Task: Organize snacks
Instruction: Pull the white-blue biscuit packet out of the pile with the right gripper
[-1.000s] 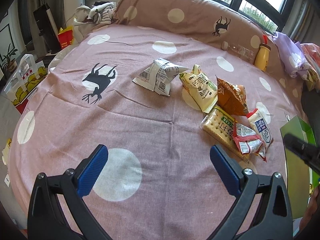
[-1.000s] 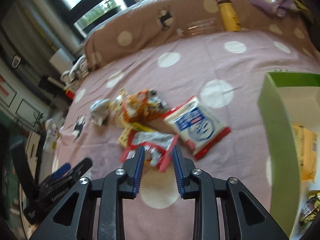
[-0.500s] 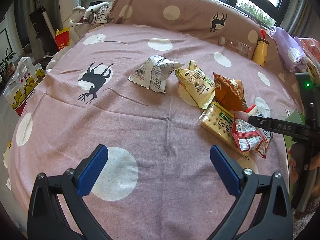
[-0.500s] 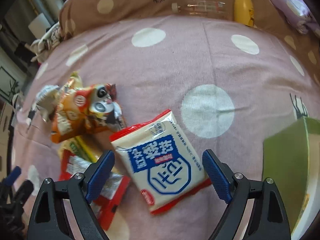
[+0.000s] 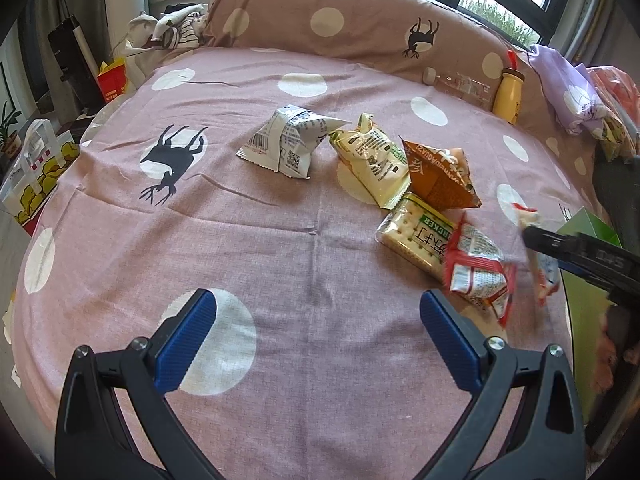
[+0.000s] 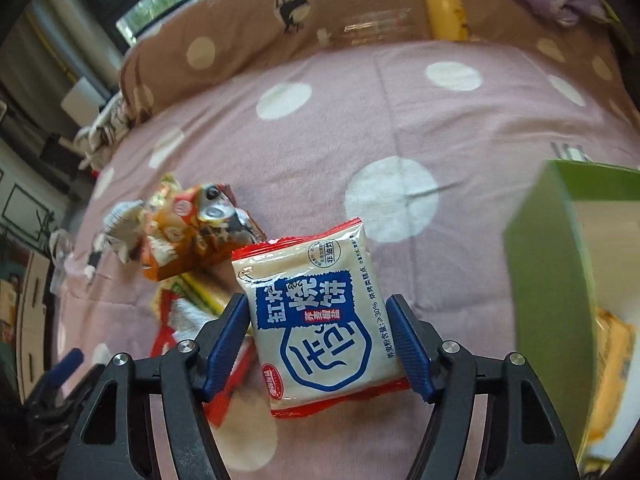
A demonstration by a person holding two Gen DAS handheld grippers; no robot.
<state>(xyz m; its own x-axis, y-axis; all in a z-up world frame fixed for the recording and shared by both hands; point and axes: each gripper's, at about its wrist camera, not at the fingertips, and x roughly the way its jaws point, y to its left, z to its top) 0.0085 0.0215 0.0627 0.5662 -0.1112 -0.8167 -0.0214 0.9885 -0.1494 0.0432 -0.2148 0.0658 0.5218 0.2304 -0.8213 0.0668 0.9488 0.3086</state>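
A pink bedspread with white dots [image 6: 328,128] holds the snacks. Near its right edge, the right gripper [image 6: 318,346] is closing on a flat white-and-blue biscuit packet with red ends [image 6: 320,316]. The slippery packet could slide out before reaching the green cardboard box [image 6: 548,288]. The left gripper [image 5: 316,344] hangs wide, empty.

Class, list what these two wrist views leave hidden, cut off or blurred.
- Green box, right wrist view: cut off by the frame edge; contents mostly unseen.
- Cracker pack, right wrist view: mostly covered by the blue-and-white packet.
- Blue-and-white packet, left wrist view: blurred, partly behind the right claw.
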